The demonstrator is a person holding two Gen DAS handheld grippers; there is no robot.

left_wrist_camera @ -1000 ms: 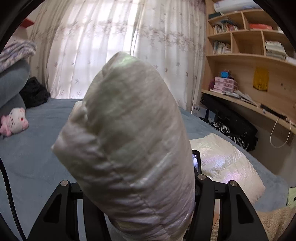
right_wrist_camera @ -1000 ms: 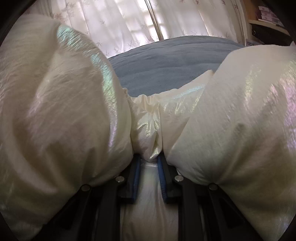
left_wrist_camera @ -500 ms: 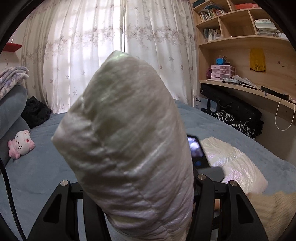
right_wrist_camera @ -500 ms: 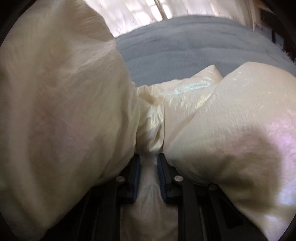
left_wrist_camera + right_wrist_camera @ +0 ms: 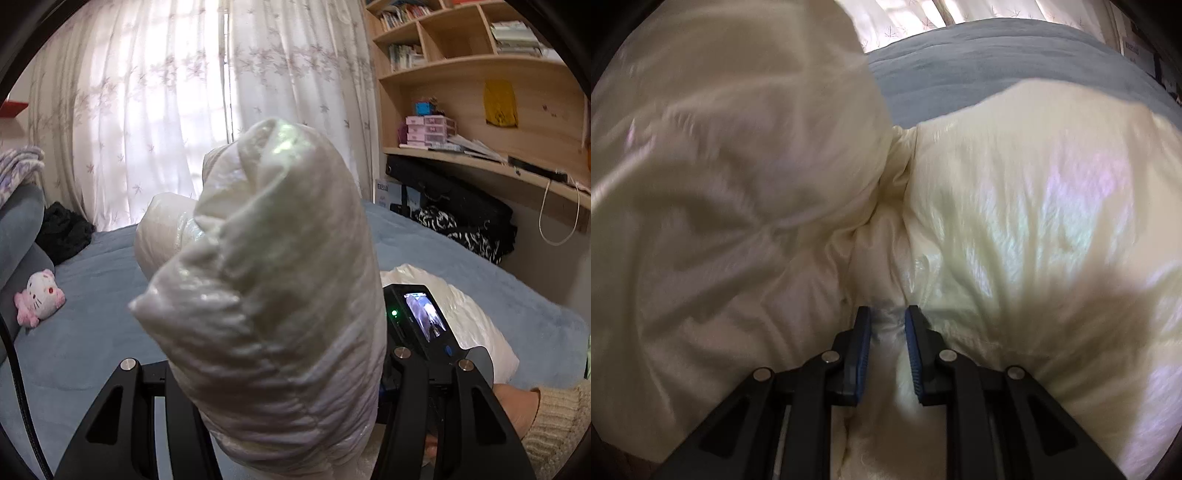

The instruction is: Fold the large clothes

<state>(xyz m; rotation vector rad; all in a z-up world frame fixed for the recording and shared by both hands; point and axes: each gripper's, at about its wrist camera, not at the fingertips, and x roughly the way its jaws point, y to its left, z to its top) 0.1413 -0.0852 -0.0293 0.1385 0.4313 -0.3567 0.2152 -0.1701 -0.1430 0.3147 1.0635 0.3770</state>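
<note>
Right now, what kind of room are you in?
Most likely a bedroom. There is a bed with a blue blanket, a pink cat plush toy by the pillows, sheer flowered curtains over a bright window, and wooden shelves with books.

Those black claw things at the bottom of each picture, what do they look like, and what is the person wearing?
Each gripper is a black, angular frame with triangular cut-outs and silver rivets. The right gripper has ribbed blue pads on its jaws. In the left view, a small lit screen, a black cable, and a cream knitted sleeve.
</note>
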